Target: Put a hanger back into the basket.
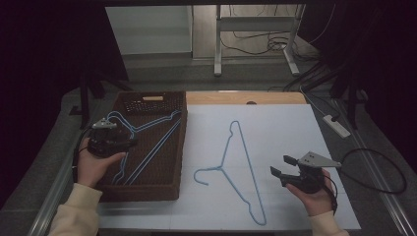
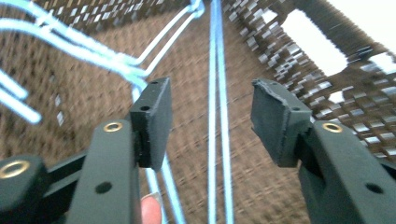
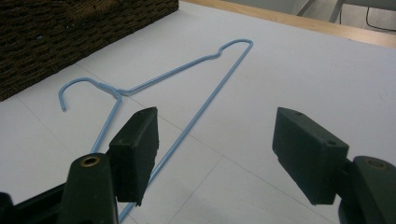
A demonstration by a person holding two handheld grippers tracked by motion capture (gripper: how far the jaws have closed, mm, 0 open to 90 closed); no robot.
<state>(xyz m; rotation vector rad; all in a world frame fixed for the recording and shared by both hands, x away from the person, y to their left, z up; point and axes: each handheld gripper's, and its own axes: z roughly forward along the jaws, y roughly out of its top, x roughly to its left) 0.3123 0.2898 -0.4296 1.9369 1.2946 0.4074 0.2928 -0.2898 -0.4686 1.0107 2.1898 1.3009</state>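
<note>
The right gripper (image 1: 281,165) stands with jaws wide and empty, just beside the blue hanger (image 1: 235,169) lying flat on the white mat (image 1: 290,128). To lift it well, the jaws should straddle one thin wire squarely before closing. Farther off, the left gripper (image 1: 129,141) hangs over the woven basket (image 1: 147,189), also parted and empty, above the hangers (image 1: 152,145) already inside.

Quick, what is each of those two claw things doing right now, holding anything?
Left gripper: open above the hangers in the basket, holding nothing.
Right gripper: open, empty, near the hanger on the table.
</note>
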